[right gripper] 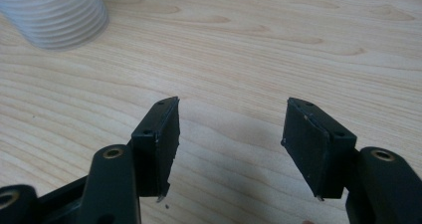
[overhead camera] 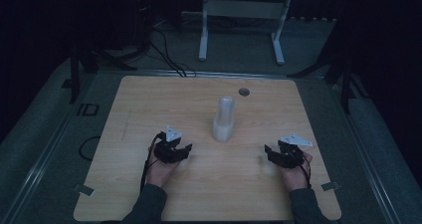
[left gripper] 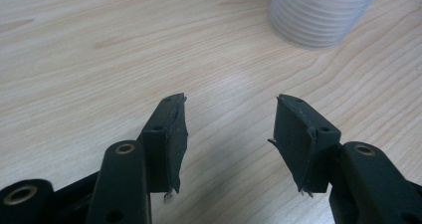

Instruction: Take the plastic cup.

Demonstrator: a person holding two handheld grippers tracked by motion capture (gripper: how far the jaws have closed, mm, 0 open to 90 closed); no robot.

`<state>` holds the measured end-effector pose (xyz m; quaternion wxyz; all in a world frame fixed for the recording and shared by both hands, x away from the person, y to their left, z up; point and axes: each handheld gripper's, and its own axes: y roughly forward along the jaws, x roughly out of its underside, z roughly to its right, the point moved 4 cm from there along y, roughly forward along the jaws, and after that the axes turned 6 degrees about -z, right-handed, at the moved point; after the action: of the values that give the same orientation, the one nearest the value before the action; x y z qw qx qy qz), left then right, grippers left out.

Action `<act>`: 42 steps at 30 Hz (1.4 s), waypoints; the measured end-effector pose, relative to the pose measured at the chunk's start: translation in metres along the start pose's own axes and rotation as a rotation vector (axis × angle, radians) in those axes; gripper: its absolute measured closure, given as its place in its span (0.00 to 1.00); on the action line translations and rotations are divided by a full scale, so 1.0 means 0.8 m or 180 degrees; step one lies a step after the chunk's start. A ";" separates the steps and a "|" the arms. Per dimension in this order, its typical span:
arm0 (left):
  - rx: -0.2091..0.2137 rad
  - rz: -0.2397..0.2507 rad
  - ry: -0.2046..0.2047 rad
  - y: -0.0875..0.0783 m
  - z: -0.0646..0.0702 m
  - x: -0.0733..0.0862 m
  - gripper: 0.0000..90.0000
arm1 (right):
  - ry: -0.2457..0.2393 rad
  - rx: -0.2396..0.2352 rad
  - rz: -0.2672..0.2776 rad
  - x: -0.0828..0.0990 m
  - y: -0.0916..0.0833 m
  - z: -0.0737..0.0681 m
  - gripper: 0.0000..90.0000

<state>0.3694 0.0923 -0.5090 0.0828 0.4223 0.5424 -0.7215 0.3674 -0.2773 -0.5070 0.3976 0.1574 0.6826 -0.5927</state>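
Both forearms come in low over the tabletop point(overhead camera: 149, 109), the left gripper point(overhead camera: 175, 149) and right gripper point(overhead camera: 278, 155) each with jaws spread wide and empty. Between them, farther back near the middle, stands a stack of ribbed white cups point(overhead camera: 223, 119), upright. It looks light, thin-walled and easily crushed; a gentle hold across the lower ribs would likely suit.

Dim room, grey floor point(overhead camera: 45, 114), white frame point(overhead camera: 242, 22) behind wooden table point(overhead camera: 149, 104).
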 end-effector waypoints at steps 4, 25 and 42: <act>-0.0003 0.0034 0.0103 -0.001 0.005 -0.007 0.51 | -0.0013 -0.0013 0.0003 -0.002 -0.001 -0.002 0.43; 0.0332 0.0240 0.0048 -0.003 0.012 -0.039 0.47 | -0.0318 -0.0165 0.0124 -0.048 -0.011 -0.033 0.44; 0.0274 0.0327 0.0274 -0.001 0.028 -0.080 0.48 | -0.0526 -0.0266 0.0267 -0.092 -0.016 -0.062 0.47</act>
<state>0.3974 0.0516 -0.4628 0.0781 0.4833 0.4916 -0.7202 0.3878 -0.2154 -0.4455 0.4833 0.1196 0.6643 -0.5575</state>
